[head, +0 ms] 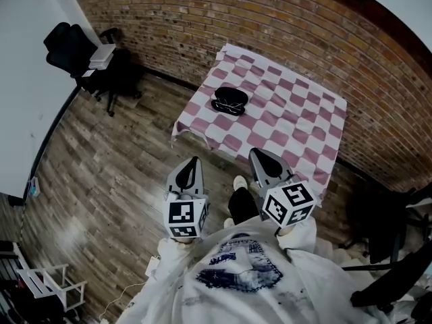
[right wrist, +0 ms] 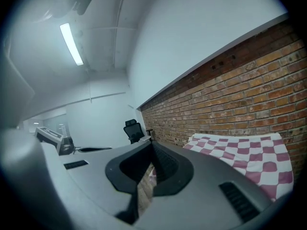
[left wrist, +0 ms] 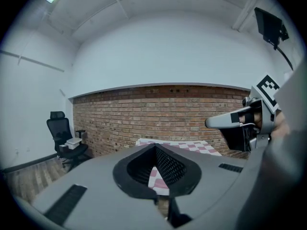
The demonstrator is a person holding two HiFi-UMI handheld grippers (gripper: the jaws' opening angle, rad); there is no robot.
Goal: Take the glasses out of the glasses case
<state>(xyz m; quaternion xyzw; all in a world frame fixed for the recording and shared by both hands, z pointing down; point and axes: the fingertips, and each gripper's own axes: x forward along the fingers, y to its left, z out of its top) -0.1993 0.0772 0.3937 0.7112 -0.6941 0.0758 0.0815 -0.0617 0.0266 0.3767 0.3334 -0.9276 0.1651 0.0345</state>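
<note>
A black glasses case (head: 229, 101) lies closed on the pink-and-white checkered table (head: 297, 113), near its left edge. No glasses show outside it. Both grippers are held close to the person's body over the wooden floor, short of the table's near edge. My left gripper (head: 196, 160) points toward the table with its jaws together and nothing between them (left wrist: 155, 146). My right gripper (head: 257, 153) sits beside it, jaws also together and empty (right wrist: 152, 143). The case is not visible in either gripper view; the table (left wrist: 192, 146) shows only past the jaws.
A brick wall (head: 202, 19) runs behind the table. A black office chair (head: 74, 52) with a white item on its seat stands at the back left. Another dark chair (head: 398, 248) is at the right, and a white rack (head: 47, 282) at the lower left.
</note>
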